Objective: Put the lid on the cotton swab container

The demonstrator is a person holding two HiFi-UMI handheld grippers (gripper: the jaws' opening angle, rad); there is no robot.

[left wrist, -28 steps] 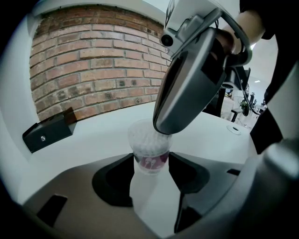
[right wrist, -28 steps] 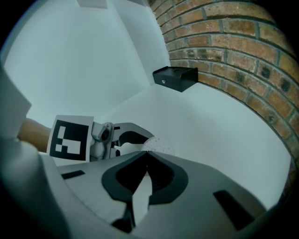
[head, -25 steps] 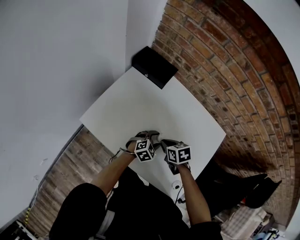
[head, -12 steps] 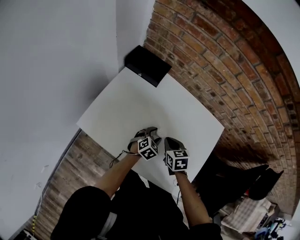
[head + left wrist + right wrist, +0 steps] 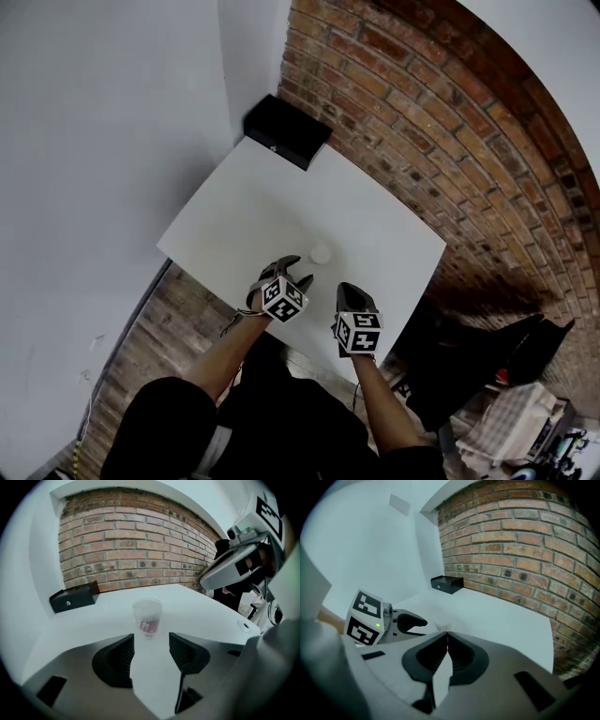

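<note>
**Both grippers hang back from the container, neither one gripping anything**

Nearest the person, the 2 forearms reach over the near edge of the white table [image 5: 253, 202]. The left gripper [image 5: 291, 272] has its fingers [image 5: 117, 656] spread, with only bare tabletop in the gap. The right gripper [image 5: 349, 291] sits just beside it at 3 o'clock. Its pads [image 5: 461, 656] are pressed flat together and pinch nothing.

Past both sets of tips stands the cotton swab container [image 5: 321, 253], upright on the table and touching neither tool. Along the left jaws it lies dead ahead at 12 o'clock [image 5: 147, 616], a clear cup with a red label, beyond the gap and not inside it. From the right gripper it sits at about 11 o'clock, mostly hidden behind the closed tips.

No loose lid shows on the table or in either gripper, so the lid is probably on the container already. The top is too pale to be sure. If that is right, the spread left jaws suit a tool done with steadying the cup, and the closed right one a tool done with pressing.

Farther off, at 11 o'clock, a black box [image 5: 286, 131] occupies the far table corner. It sits against the brick wall [image 5: 422, 112].
</note>
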